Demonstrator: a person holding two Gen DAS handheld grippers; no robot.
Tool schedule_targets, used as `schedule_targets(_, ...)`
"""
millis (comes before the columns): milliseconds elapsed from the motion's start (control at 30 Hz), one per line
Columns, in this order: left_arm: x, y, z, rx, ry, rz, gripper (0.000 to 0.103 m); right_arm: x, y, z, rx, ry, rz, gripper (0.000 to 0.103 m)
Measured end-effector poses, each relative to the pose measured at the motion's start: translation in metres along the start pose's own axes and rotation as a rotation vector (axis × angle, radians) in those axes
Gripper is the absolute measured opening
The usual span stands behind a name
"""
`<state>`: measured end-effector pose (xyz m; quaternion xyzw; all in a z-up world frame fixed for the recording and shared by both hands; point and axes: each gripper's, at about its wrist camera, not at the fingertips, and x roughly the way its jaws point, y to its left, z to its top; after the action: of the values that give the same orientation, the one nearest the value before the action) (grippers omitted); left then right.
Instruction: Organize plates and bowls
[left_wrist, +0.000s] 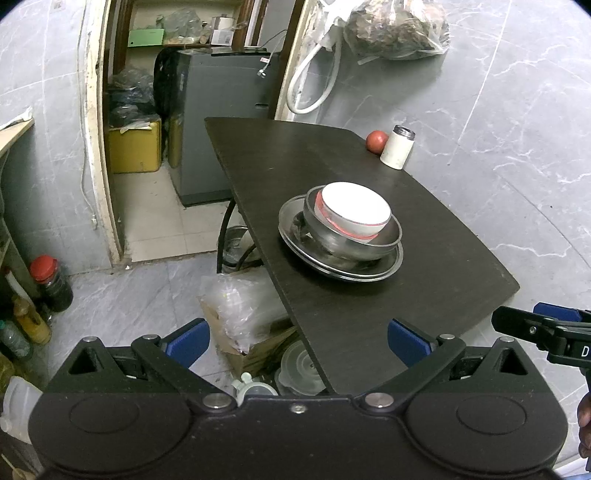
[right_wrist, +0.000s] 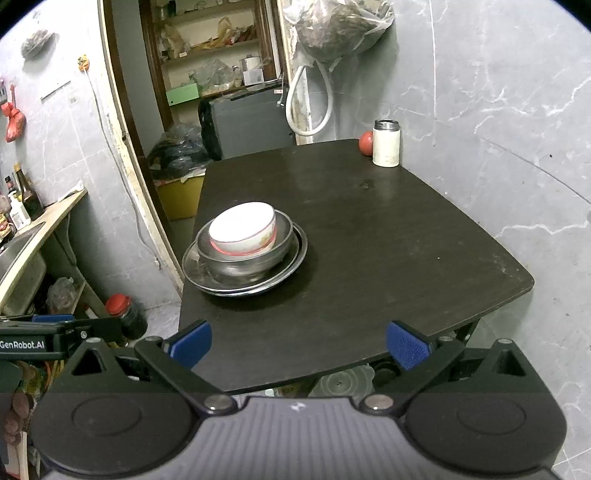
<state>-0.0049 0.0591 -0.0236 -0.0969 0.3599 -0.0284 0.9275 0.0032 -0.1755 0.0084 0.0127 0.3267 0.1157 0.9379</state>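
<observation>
Your left gripper (left_wrist: 298, 343) stood wide apart and held nothing, hovering off the near edge of the surface (left_wrist: 332, 166); your right gripper (right_wrist: 298, 345) was spread just as wide, also empty, short of the same edge. Neither touched any dish. Well ahead of both sat the stack: a white bowl (left_wrist: 354, 212) with a red band nested in a steel bowl (left_wrist: 354, 243), which rested on a steel plate (left_wrist: 295, 236). Judging by that, the stacking looked done or close to it, and you seemed to be between steps. Any next move would have called for reaching forward over the surface and closing squarely on a rim, since the nested bowls could tip.
</observation>
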Motion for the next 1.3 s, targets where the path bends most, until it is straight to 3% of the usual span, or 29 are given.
schedule_targets(1300, -0.003, -0.008, 0.000, 0.016, 0.002, -0.008, 0.102, -0.005, -0.012, -0.001, 0.017, -0.002, 0.001, 0.103)
